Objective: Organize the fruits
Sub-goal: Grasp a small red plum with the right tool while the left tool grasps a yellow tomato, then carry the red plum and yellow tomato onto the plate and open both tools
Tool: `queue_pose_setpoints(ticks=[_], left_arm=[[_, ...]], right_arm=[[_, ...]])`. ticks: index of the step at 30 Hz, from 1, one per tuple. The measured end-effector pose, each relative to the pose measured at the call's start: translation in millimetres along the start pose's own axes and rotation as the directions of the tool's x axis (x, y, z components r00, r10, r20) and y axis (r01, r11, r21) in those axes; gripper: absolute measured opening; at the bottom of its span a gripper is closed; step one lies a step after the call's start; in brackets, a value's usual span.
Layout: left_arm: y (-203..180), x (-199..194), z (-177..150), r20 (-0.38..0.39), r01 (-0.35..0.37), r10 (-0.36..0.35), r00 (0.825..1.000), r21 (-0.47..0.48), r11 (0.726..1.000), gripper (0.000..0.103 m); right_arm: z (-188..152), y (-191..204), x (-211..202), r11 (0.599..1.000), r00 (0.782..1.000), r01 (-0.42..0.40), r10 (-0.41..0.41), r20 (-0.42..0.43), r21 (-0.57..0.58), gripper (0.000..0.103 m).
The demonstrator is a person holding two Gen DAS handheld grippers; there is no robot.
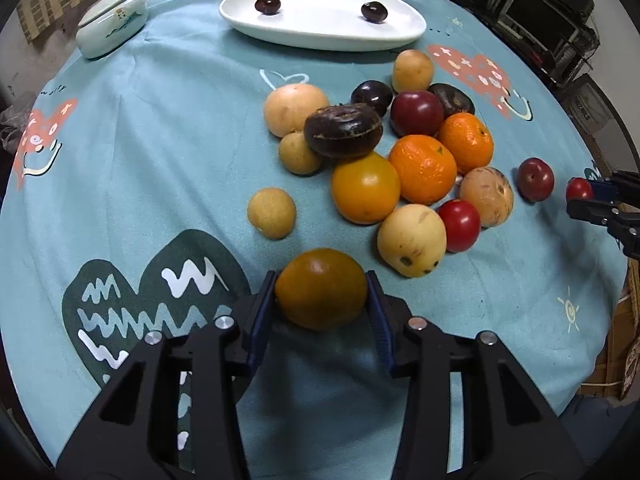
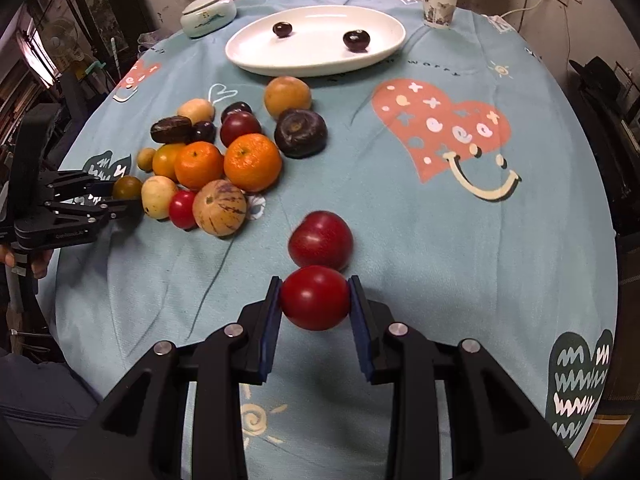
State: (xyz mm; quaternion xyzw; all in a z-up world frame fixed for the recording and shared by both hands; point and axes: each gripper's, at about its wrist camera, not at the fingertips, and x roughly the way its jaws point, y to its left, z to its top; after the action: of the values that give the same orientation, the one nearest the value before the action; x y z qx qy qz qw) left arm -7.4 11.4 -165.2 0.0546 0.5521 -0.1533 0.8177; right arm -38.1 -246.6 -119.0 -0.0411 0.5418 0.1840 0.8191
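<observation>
- The left gripper (image 1: 321,294) pinches a brownish-orange tomato (image 1: 321,289) between its blue pads.
- The right gripper (image 2: 315,298) clamps a red tomato (image 2: 315,298); a red plum (image 2: 320,240) lies just beyond its fingertips.
- Beyond both grippers, the fruit pile (image 1: 400,152); farther off, a white oval plate (image 2: 256,46) carrying two dark cherries (image 2: 355,41).
</observation>
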Motion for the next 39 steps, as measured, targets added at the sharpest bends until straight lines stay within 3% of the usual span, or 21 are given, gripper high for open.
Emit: queue_pose_setpoints(ticks=[4,10,16,27,39], left_arm=[[-7.9,-16.2,5.9,0.031,-0.067,0.066,0.997,0.018,0.998,0.043],[-22.1,-57.8,25.2,0.123,-0.092,0.092,0.988,-0.013,0.996,0.044],[-34.1,-78.0,46.9,0.17,-0.113,0.116,0.978,-0.031,0.993,0.044],[-42.5,-81.4,95.1,0.212,-0.107,0.109,0.971,-0.018,0.994,0.044],[-35.1,-60.4,168.3,0.246,-0.11,0.111,0.963,-0.019,0.994,0.044]], right_arm=[[8.7,9.6,-9.4,0.999,0.999,-0.036,0.036,0.038,-0.009,0.033],[25.6,39.5,-17.9,0.989,0.984,-0.146,0.148,0.097,-0.028,0.033],[43.0,56.8,-28.0,0.98,0.969,-0.193,0.199,0.144,-0.054,0.033],[69.1,35.6,-33.7,0.983,0.963,-0.181,0.183,0.196,-0.031,0.033],[142.4,1.2,-21.7,0.991,0.957,-0.125,0.13,0.26,-0.039,0.033]])
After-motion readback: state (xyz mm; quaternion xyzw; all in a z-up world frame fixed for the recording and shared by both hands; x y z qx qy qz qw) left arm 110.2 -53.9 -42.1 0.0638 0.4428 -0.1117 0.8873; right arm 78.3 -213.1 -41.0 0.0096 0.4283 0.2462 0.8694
